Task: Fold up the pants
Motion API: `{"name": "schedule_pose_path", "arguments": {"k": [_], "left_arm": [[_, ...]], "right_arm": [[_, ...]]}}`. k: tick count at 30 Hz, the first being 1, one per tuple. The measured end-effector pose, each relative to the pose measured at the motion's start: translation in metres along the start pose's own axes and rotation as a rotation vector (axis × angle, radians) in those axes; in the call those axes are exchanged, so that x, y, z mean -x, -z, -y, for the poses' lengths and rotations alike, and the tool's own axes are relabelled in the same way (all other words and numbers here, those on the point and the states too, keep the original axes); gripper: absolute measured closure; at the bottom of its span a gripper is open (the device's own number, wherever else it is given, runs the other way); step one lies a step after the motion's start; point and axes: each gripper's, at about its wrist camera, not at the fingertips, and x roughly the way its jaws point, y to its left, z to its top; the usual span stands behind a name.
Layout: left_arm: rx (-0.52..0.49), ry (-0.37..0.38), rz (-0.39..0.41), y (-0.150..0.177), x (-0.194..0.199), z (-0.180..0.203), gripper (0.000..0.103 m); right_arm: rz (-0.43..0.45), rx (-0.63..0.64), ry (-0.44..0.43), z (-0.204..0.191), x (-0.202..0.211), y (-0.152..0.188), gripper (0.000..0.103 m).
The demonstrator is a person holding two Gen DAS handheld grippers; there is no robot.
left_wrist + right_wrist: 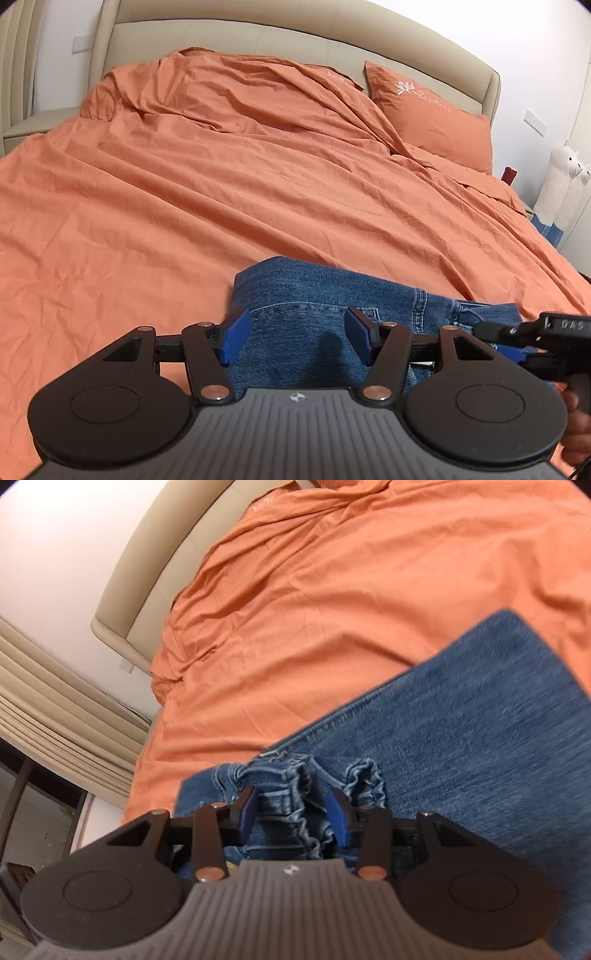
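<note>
- Looking along the left wrist view, the left gripper sits at the bottom centre, its blue-padded black fingers spread wide with nothing between the pads; they hover over the folded blue denim pants.
- Those pants lie low in the frame, just right of centre, on the wrinkled orange cotton bedspread, with a stitched seam running across the fabric between the fingers.
- At the right edge of the frame the right gripper reaches in from the side, low over the right end of the denim; from here I cannot tell how far its jaws stand apart.
- A person's hand shows at the lower right corner, behind that gripper.
- An orange embroidered pillow rests at the upper right against the beige padded headboard, and a white plush alpaca toy stands at the far right.
- Turning to the right wrist view, the right gripper holds its blue pads partly open on either side of a bunched, ruffled hem of the pants; the pads stand beside the folds rather than pinching them.
- Here the denim spreads from bottom centre up to the right edge, lying flat on the bedspread.
- The headboard curves through the upper left of the frame.
</note>
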Motion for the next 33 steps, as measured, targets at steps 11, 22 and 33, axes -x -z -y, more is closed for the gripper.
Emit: {"name": "schedule_pose_path", "arguments": {"k": [11,22,33], "left_arm": [[0.054,0.032,-0.034,0.005,-0.012,-0.017,0.039],[0.054,0.015,-0.061,0.011,-0.022,-0.016,0.039],[0.083,0.012,0.009,-0.002,-0.009,-0.024,0.039]], "right_arm": [[0.073,0.035,-0.014,-0.010,0.031,-0.010,0.097],[0.058,-0.126,-0.024,0.029,0.032,-0.011,0.065],[0.016,-0.238,-0.134,0.049,-0.002,0.002,0.084]]}}
